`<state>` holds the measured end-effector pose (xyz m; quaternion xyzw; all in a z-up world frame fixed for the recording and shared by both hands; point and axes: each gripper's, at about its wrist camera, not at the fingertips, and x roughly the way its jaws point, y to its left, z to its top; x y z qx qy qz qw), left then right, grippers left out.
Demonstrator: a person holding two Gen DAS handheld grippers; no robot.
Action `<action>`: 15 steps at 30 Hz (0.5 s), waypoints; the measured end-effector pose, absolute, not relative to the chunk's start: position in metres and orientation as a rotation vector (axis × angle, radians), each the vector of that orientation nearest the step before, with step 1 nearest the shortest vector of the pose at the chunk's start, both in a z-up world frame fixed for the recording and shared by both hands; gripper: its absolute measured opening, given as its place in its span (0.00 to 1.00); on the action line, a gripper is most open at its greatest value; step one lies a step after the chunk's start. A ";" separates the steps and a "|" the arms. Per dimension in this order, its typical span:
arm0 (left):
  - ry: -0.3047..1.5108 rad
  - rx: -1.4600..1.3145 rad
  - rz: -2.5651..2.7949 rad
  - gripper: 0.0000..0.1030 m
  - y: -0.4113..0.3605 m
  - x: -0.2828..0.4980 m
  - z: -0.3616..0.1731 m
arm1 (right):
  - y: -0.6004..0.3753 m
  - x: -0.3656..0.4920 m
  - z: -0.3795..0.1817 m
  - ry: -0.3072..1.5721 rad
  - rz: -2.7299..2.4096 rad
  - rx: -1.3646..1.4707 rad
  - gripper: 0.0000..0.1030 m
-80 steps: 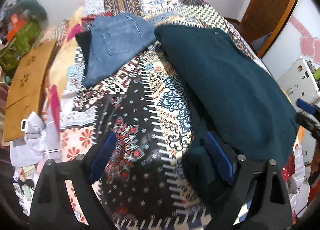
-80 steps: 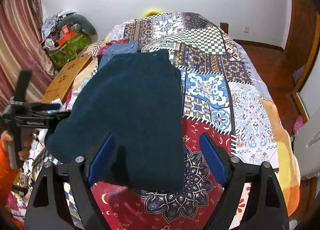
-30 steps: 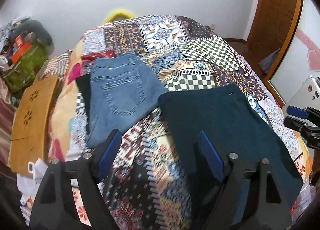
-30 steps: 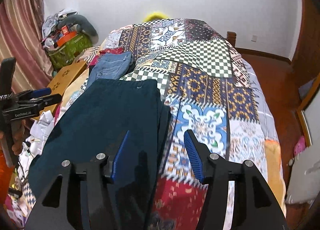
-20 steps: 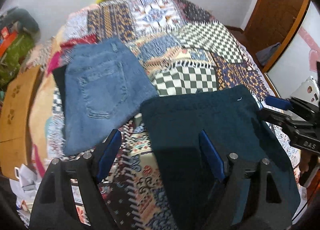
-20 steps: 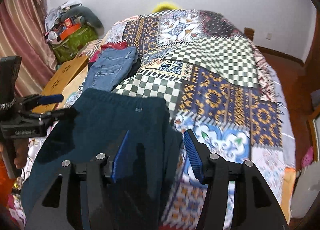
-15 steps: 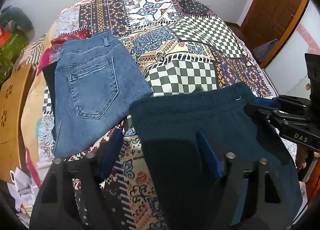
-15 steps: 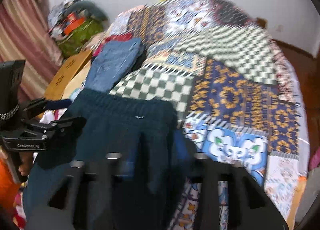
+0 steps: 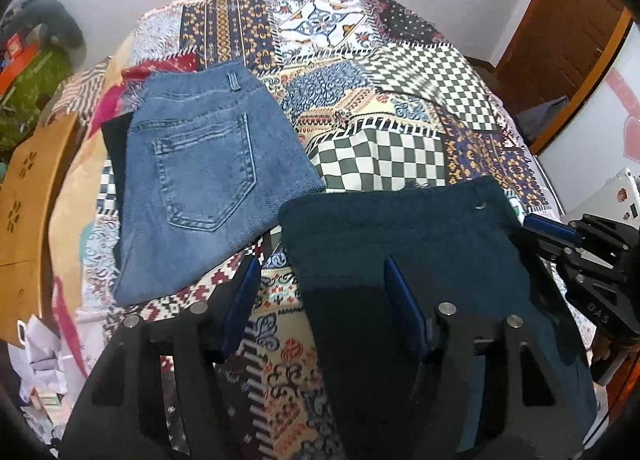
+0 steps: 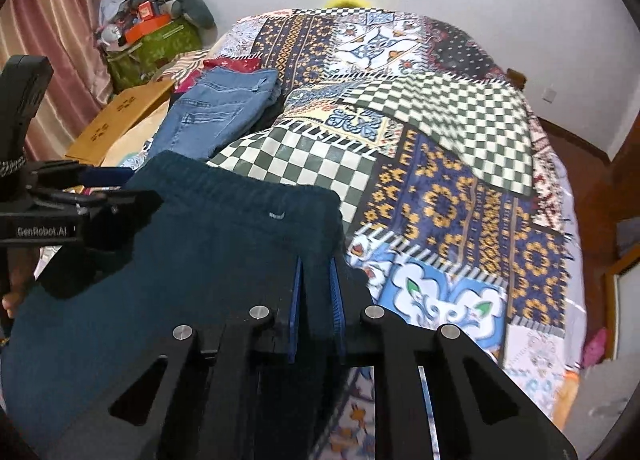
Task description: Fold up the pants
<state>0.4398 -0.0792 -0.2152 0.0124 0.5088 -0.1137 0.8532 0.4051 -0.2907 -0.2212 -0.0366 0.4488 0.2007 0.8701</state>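
Observation:
Dark teal pants (image 9: pixel 400 236) (image 10: pixel 224 244) lie flat on the patchwork quilt (image 9: pixel 380 156), waistband at the far end. My right gripper (image 10: pixel 316 296) is shut on the pants' right edge just below the waistband; in the left wrist view it comes in from the right (image 9: pixel 528 226). My left gripper (image 9: pixel 322 300) is over the pants' left edge with its jaws closing. One pad is above the quilt and the other above the fabric, neither pressing. In the right wrist view it is at the left (image 10: pixel 128 188), with a hand behind it.
Folded blue jeans (image 9: pixel 200 188) (image 10: pixel 224 112) lie on the quilt just left of the teal pants. A wooden board (image 9: pixel 24 180) leans at the bed's left side, with a green bag (image 10: pixel 156 44) behind. A wooden door (image 9: pixel 572 20) stands at the right.
Both grippers moved up along the pants toward the waistband and lower. The right jaws closed onto the pants' right edge. The left jaws narrowed.

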 end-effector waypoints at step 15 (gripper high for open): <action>0.938 0.089 -0.262 0.82 -0.074 0.359 -0.165 | -0.309 0.328 -0.164 0.768 0.374 -0.117 0.64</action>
